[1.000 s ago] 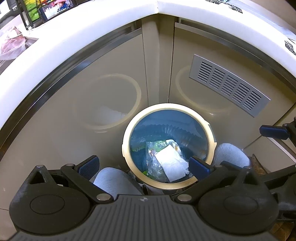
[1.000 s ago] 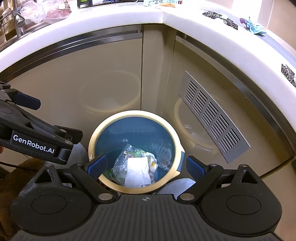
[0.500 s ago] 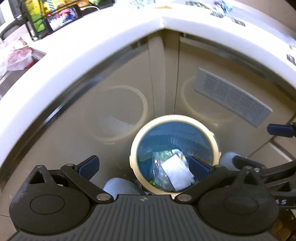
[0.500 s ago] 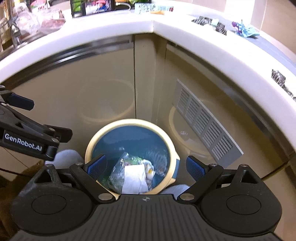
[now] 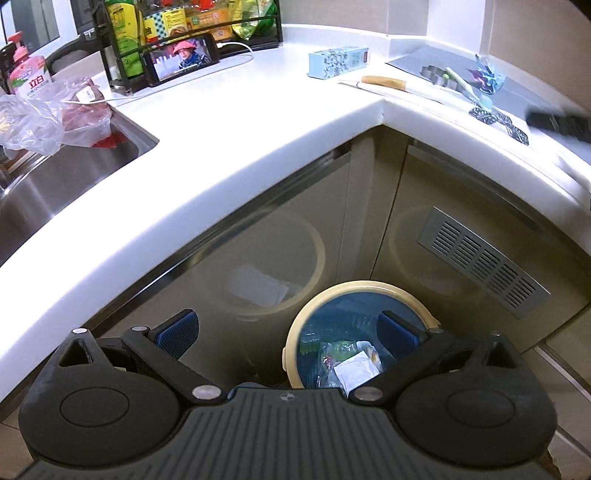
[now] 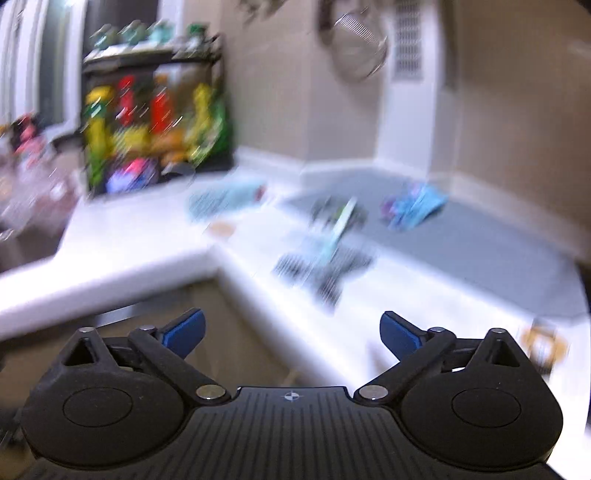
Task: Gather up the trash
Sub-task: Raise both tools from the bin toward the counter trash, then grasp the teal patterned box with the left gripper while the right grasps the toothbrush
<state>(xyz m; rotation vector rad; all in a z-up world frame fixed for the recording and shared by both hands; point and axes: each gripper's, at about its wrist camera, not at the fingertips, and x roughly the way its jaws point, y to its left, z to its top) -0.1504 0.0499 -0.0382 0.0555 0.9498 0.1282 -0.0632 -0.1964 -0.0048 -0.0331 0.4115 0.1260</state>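
Note:
A cream-rimmed blue trash bin (image 5: 362,284) stands on the floor in the cabinet corner, holding a clear bag and white paper (image 5: 356,371). My left gripper (image 5: 286,328) hangs open above it with nothing between its fingers. The right wrist view is blurred. There my right gripper (image 6: 291,325) points at the countertop, its jaws opening wide with nothing between them. A black-and-white patterned wrapper (image 6: 325,266) (image 5: 498,120) lies near the counter's edge. A blue-purple wrapper (image 6: 413,206) (image 5: 485,77) sits further back on the grey mat.
The white L-shaped counter (image 5: 258,122) carries a light blue box (image 5: 338,61), a knife (image 5: 384,83), a phone (image 5: 181,59) and a rack of packets (image 5: 184,22). At the left are a steel sink (image 5: 55,173) and a plastic bag (image 5: 74,110). A vent grille (image 5: 480,258) sits in the cabinet door.
Both grippers have risen from over the bin. The left view now takes in the countertop; the right has swung up fast to face the counter, and the bin has left its view.

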